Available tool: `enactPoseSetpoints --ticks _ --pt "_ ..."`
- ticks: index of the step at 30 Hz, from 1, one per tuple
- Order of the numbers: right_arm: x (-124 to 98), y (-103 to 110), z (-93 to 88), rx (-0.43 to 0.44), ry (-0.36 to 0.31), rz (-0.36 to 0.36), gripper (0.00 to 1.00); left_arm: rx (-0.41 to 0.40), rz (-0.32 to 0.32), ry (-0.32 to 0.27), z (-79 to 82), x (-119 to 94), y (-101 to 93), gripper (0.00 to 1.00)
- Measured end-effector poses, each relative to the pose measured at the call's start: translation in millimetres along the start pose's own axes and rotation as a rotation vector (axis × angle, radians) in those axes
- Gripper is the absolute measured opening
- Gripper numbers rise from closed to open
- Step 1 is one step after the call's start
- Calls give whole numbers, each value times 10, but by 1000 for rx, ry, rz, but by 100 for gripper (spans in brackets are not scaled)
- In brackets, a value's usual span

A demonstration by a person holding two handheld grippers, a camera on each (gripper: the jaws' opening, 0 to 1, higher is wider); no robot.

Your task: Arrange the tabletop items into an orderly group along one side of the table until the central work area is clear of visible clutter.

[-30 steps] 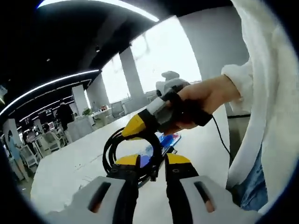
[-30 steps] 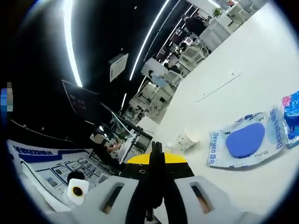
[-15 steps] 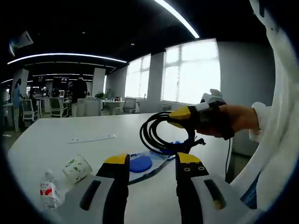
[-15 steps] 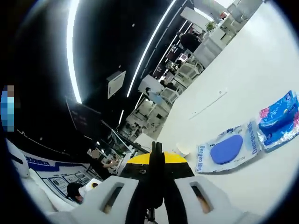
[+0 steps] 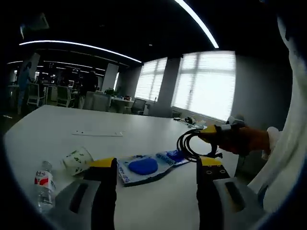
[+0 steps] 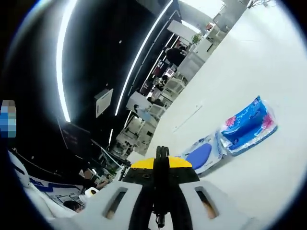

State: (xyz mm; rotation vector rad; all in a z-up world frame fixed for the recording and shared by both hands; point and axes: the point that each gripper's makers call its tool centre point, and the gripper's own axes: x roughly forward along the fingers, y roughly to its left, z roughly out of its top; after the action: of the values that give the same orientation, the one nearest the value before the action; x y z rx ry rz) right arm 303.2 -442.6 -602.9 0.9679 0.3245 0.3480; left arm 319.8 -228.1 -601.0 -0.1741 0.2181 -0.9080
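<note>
Cable (image 5: 192,143): coiled, black, limp and light, clamped in right claw (image 5: 209,129) with jaws pinched tight, held off to the right past the wide-open, empty left claw (image 5: 156,165). Blue-pad pouch (image 5: 144,166) just ahead of left claw: floppy, slick film; grab an edge. Paper cup (image 5: 76,159), bottle (image 5: 44,184) further left: crushable, go gently.

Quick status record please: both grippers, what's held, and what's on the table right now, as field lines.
left gripper: open, holding nothing
right gripper: shut on the black cable, held above the table
table: white
paper cup: lying on its side, next to the water bottle
water bottle: small, on the table's near left in the left gripper view
blue pad packet: flat on the table
blue wipes pack: beside the pad packet
white strip: flat, farther back on the table
</note>
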Motion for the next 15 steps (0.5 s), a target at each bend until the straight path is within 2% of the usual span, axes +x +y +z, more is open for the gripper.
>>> enactPoseSetpoints --ticks 6,10,13,15 --pt "-106 -222 -32 10 -13 -56 1 -33 48 60 -139 14 107 88" --pt "-129 -354 -37 28 -16 -74 1 -31 62 117 -254 1 145 86" --pt "-153 -387 -55 30 -9 -83 1 -13 59 132 -286 -3 129 87" --pt "-186 -402 -32 53 -30 -79 1 -7 57 131 -285 -4 120 87"
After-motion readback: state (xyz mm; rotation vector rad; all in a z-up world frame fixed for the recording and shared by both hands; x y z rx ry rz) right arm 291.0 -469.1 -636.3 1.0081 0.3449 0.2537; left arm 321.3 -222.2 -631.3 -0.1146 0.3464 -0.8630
